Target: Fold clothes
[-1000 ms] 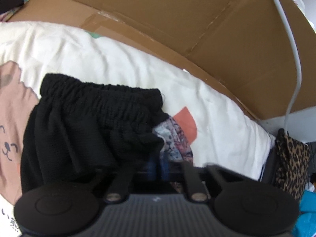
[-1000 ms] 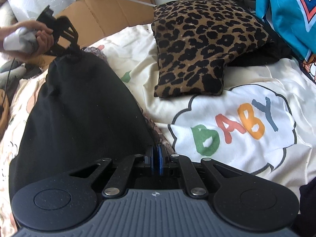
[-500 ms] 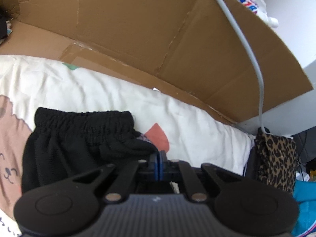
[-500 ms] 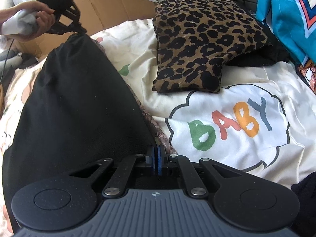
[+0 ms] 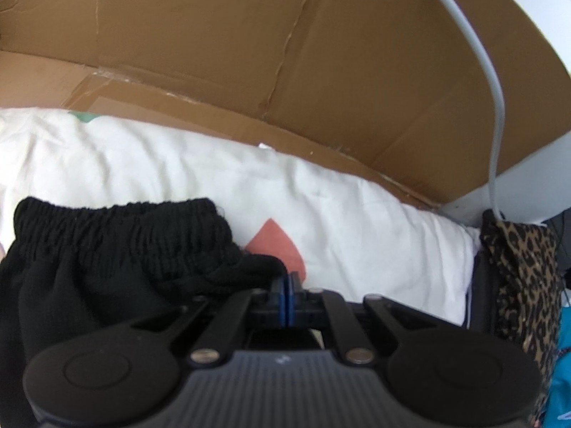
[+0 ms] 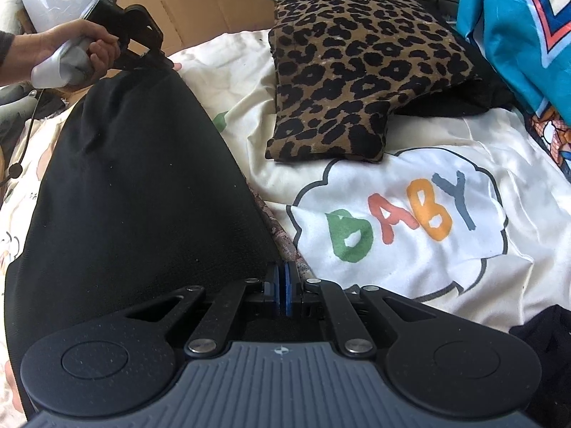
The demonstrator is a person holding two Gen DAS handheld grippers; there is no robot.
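Observation:
A black garment (image 6: 142,196) with a gathered elastic waistband (image 5: 117,228) lies stretched lengthways on a cream bedsheet (image 6: 403,221) printed with "BABY". My left gripper (image 5: 287,278) is shut on the right corner of the waistband. In the right wrist view the left gripper (image 6: 157,59) shows at the garment's far end, held by a hand (image 6: 82,46). My right gripper (image 6: 283,271) is shut on the near right edge of the black garment. A strip of patterned cloth (image 6: 282,235) peeks out from under that edge.
A folded leopard-print cloth (image 6: 357,82) lies on the sheet to the right. Brown cardboard (image 5: 285,71) stands along the far side with a white cable (image 5: 492,107) across it. Blue printed fabric (image 6: 517,18) hangs at the right, and a dark cloth (image 6: 546,349) lies at the near right.
The left gripper lifted the waistband corner, then carried it right and back down, pulling the garment straighter. The patterned cloth beside the waistband is no longer visible. The right gripper has stayed put.

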